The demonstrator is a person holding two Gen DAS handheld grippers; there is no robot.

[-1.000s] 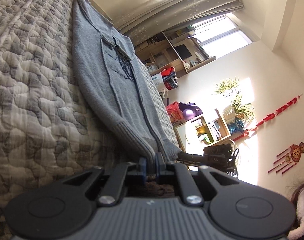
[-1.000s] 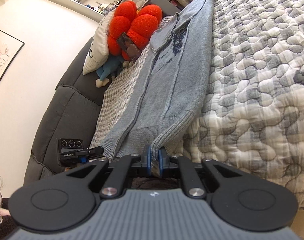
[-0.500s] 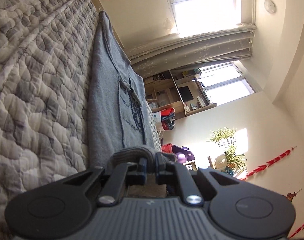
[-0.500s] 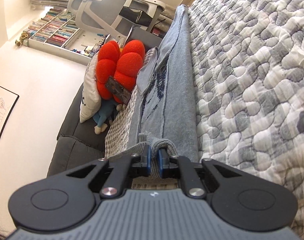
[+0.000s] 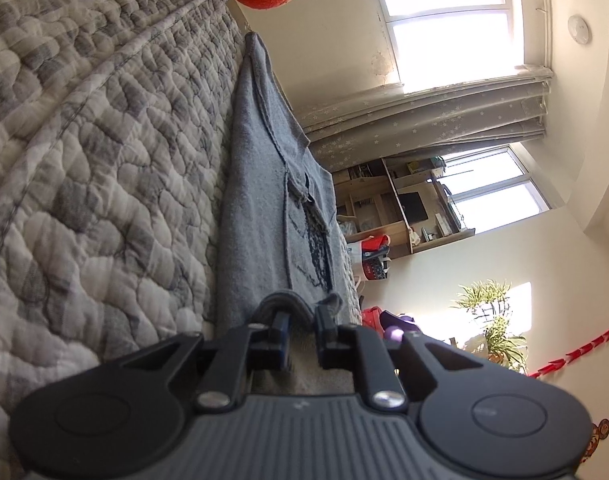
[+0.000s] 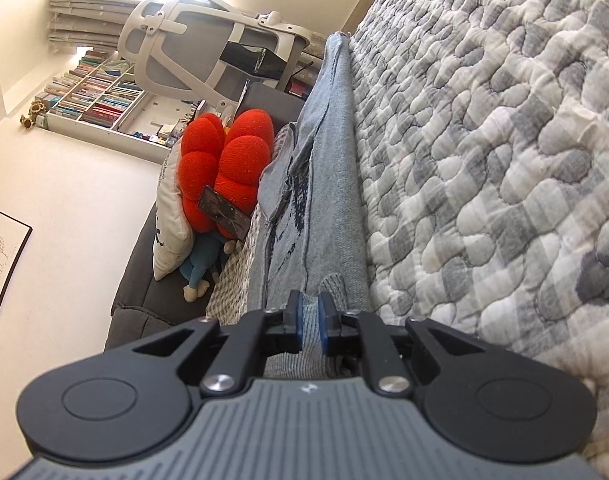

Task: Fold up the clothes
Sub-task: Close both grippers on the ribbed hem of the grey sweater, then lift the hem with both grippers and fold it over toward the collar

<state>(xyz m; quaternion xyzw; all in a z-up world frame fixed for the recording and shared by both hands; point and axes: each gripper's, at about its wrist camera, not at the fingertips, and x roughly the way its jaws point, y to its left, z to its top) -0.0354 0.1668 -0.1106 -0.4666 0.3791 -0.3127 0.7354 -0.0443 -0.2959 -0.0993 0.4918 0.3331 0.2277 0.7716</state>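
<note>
The grey sweater (image 5: 264,208) lies flat on the quilted bed cover (image 5: 104,168), long axis running straight away from both tongs — left gripper (image 5: 301,330) and right gripper (image 6: 309,322), jaws just eased slightly apart, each straddle its near ribbed hem.

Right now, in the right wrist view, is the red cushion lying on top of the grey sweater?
No, the red cushion sits beside the grey sweater, propped against the sofa back next to a white pillow.
</note>
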